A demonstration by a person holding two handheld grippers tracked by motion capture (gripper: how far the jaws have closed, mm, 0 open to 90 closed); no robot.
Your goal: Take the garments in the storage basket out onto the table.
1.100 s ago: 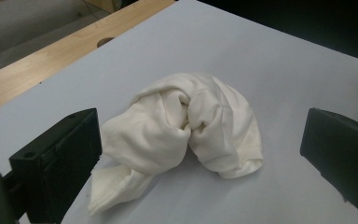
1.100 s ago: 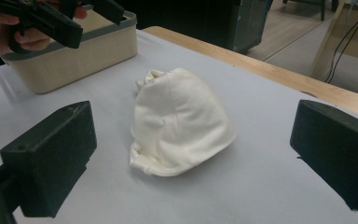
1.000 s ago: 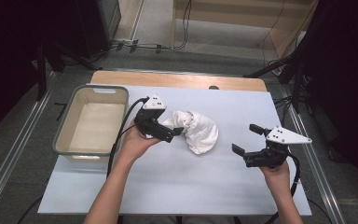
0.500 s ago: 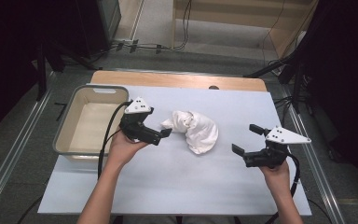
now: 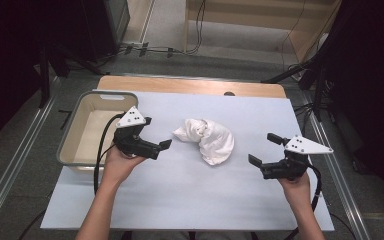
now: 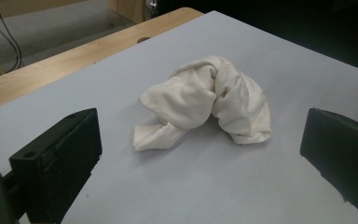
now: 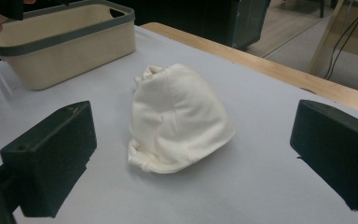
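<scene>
Cloth is what you are handling: a white, crumpled garment [image 5: 207, 140] bunched mid-counter [image 5: 180, 200], just right of the beige basket [image 5: 75, 150]. Going left to right, your left tongs [image 5: 161, 148] stand wide with nothing between them, near the loose flap [image 6: 154, 135] at its left end. Your right tongs [image 5: 263, 149] stand wide too, well apart from the rounded bulk [image 7: 177, 116]. It looks light, limp and sure to sag, not fragile. Pinch a folded edge, not the smooth dome, or you may snag one layer.
</scene>
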